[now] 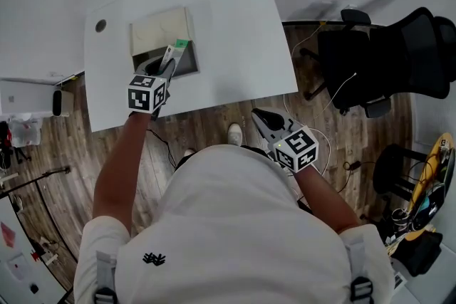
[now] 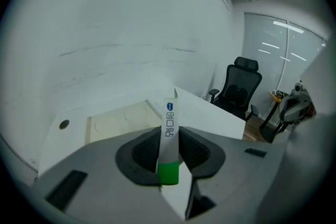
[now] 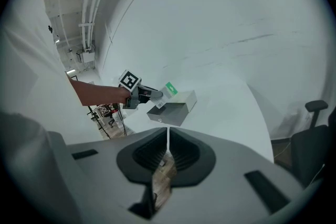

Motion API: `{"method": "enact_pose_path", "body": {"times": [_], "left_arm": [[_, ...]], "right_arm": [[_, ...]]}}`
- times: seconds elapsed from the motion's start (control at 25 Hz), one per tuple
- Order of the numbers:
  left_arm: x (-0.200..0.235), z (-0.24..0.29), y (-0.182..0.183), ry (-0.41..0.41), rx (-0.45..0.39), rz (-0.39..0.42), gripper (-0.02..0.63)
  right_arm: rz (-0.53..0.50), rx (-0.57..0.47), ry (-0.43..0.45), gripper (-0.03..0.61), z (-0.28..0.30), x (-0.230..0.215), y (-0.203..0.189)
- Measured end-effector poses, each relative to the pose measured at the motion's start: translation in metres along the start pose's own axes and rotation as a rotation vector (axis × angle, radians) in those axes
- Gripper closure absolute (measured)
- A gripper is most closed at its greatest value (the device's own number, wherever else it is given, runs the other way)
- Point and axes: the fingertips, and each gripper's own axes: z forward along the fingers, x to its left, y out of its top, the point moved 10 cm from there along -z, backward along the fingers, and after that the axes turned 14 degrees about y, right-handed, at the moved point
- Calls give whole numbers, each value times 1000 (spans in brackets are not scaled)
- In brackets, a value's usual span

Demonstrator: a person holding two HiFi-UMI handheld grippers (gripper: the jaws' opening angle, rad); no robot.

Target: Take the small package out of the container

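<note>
Nearest the person, the right gripper point(image 1: 260, 119) hangs off the near edge of the tabletop point(image 1: 235, 25), over the floor; its jaws are drawn together with nothing between them; it sits well apart from the work and looks idle.

Further out, the left gripper point(image 1: 168, 66) reaches over the tabletop; its jaws are clamped at a middling width on the package point(image 1: 177, 50), a slim white one with a green end; its long axis runs in line with the jaws and pokes out past the tips.

The package hangs over the open container point(image 1: 160, 26), right at the edge of the dark opening; whether its lower end is quite clear of the rim cannot be told.

Since the container lies just under and beyond the left gripper, the coming move probably calls for lifting and drawing the package back toward the person, away from the rim, to bare tabletop; the left arm alone is placed for it.
</note>
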Motion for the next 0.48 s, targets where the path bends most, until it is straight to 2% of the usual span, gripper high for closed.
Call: {"method": "enact_pose_path", "body": {"times": [0.48], "left_arm": [[9, -86, -13, -63, -98, -85, 518]], "right_arm": [[-21, 19, 17, 566, 39, 38, -1]]}}
